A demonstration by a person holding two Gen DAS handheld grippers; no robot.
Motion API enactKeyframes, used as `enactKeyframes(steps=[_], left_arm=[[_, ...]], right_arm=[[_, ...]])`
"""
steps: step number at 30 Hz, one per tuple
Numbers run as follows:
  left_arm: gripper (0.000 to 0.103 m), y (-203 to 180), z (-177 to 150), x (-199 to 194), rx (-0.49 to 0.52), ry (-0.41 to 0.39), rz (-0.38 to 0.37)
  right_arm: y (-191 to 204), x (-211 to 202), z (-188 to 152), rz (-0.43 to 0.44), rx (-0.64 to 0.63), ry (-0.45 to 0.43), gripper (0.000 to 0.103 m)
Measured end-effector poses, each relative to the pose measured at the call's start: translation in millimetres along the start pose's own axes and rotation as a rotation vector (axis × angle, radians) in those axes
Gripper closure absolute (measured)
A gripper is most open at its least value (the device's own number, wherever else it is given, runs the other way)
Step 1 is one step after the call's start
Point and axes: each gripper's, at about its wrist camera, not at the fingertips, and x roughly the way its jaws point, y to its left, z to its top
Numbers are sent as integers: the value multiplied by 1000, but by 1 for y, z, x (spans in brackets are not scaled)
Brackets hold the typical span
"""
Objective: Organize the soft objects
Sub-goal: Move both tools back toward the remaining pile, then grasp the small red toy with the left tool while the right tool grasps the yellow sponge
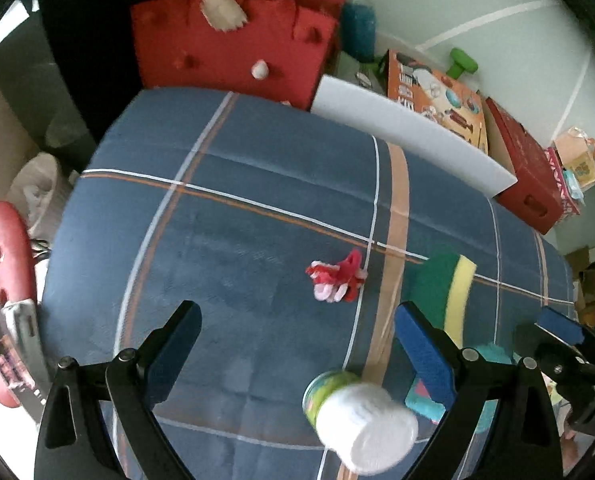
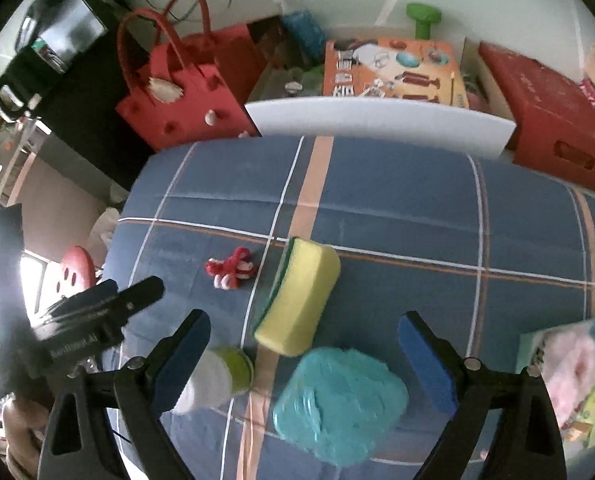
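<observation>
On the blue checked cloth [image 2: 397, 208] lie the soft things: a yellow sponge with a green scouring side [image 2: 299, 296], a crumpled turquoise cloth [image 2: 339, 404] just beside its near end, a small red and white knotted rope toy [image 2: 231, 268] to the left, and a white roll with a green end [image 2: 217, 378] lying on its side. The right gripper [image 2: 303, 360] hovers over sponge and cloth, fingers wide apart and empty. The left gripper [image 1: 297, 348] also hangs open above the roll [image 1: 357, 420].
</observation>
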Motion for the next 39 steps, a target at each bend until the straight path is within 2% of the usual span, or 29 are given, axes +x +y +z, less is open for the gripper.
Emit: enactKeyframes(steps=[9,13,15,16,18,20,22,24,27,34,39], left_arm=[[7,-8,18,54,47,79,20],[8,-7,23,71,59,97,31],[9,-8,25,75,68,105,22],[11,-9,26,78,74,110,17],[25,-11,27,84,83,125,14],[27,-13,28,89,84,136,12],[35,-15,29,90,89,135,-1],[49,-19,28,90,96,139,-27],[62,-28,26,93,110,152,-53],[66,-39,24,90,142,133,-28],[79,-34,25,77,123,121,-43]], right_arm=[[-5,55,27,-30,51,106,17],[-6,73,33,-32,62,143,17],[-5,81,35,-46,55,158,21],[-5,84,36,-51,53,165,24],[-5,89,36,-45,54,176,31],[-4,92,36,-45,46,183,39],[-3,94,36,-45,41,189,47],[-4,95,35,-42,40,190,56],[-6,96,34,-33,42,194,61],[-8,94,33,-20,55,194,62],[-10,84,33,2,71,184,64]])
